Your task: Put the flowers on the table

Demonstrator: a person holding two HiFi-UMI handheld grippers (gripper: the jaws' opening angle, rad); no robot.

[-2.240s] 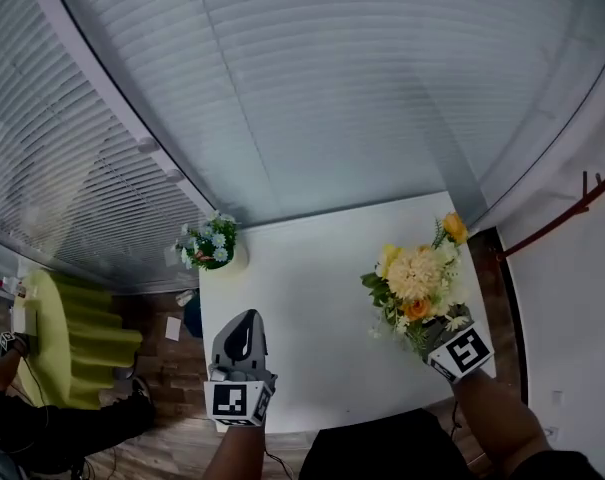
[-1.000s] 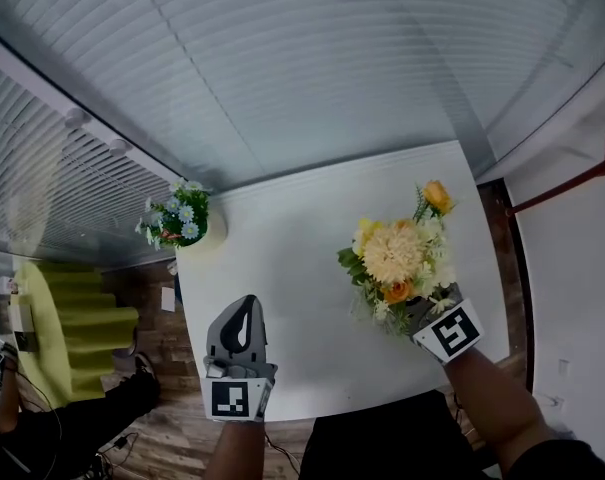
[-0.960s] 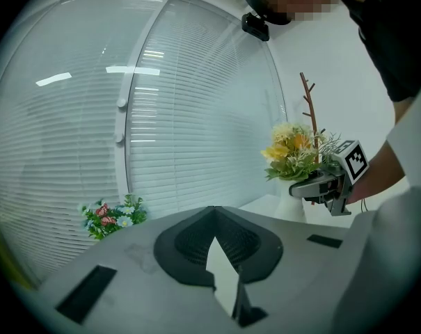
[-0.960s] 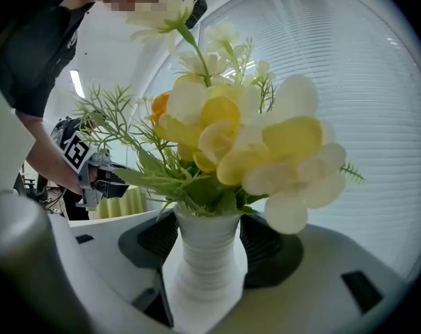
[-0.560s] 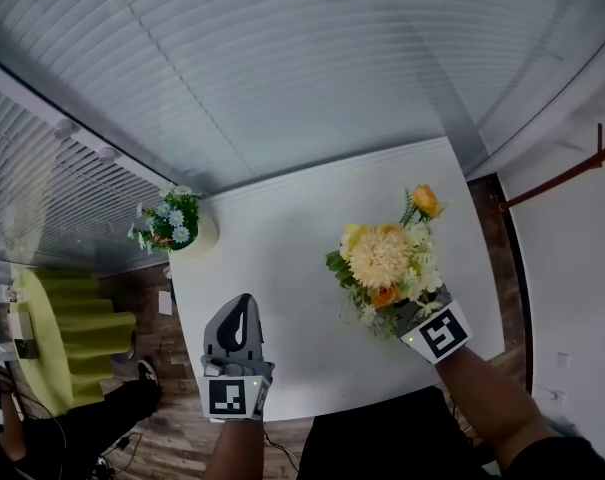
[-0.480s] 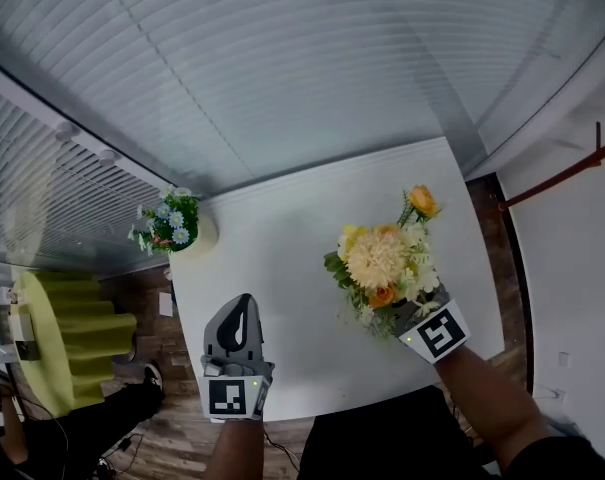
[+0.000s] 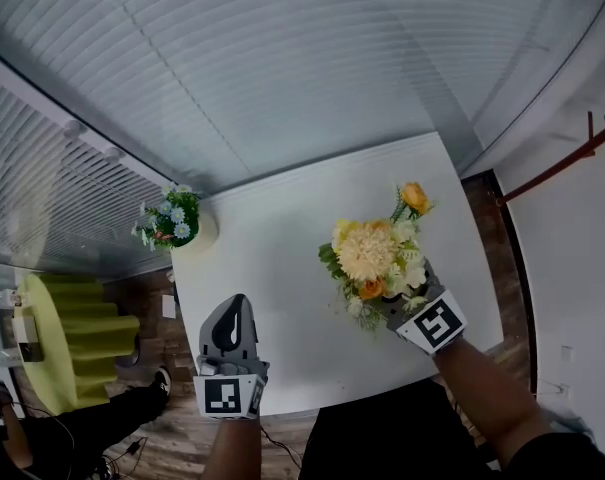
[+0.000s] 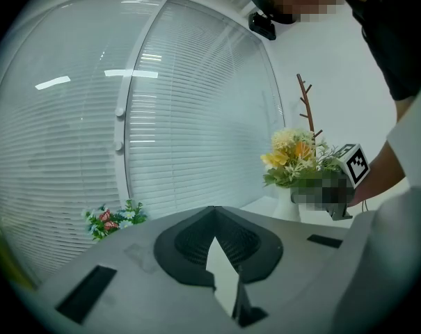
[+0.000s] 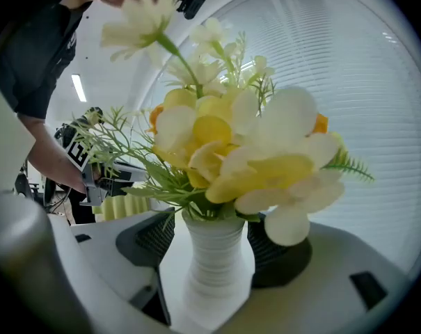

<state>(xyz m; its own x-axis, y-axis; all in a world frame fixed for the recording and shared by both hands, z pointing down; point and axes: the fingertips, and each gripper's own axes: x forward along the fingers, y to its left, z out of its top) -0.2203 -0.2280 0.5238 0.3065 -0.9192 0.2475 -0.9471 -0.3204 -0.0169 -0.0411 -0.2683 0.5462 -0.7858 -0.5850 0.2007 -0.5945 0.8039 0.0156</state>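
Note:
A bouquet of yellow, orange and white flowers (image 7: pixel 372 253) stands in a ribbed white vase (image 9: pixel 213 263) on the right half of the white table (image 7: pixel 282 258). My right gripper (image 7: pixel 394 303) has the vase between its jaws, which are opening; a strip of table shows between the left pad (image 9: pixel 151 239) and the vase. The vase foot appears to rest on the tabletop. My left gripper (image 7: pixel 233 308) hovers at the table's near-left edge, shut and empty. In the left gripper view the bouquet (image 8: pixel 297 158) is at the right.
A small pot of blue and white flowers (image 7: pixel 172 223) sits at the table's far-left corner. Window blinds (image 7: pixel 282 68) run behind the table. A green chair (image 7: pixel 72 333) and a seated person (image 7: pixel 42 438) are lower left. A red coat rack (image 7: pixel 582 148) stands at the right.
The bouquet and right gripper have shifted a little left and inward from the table's right edge. The left gripper has stayed at the near-left edge.

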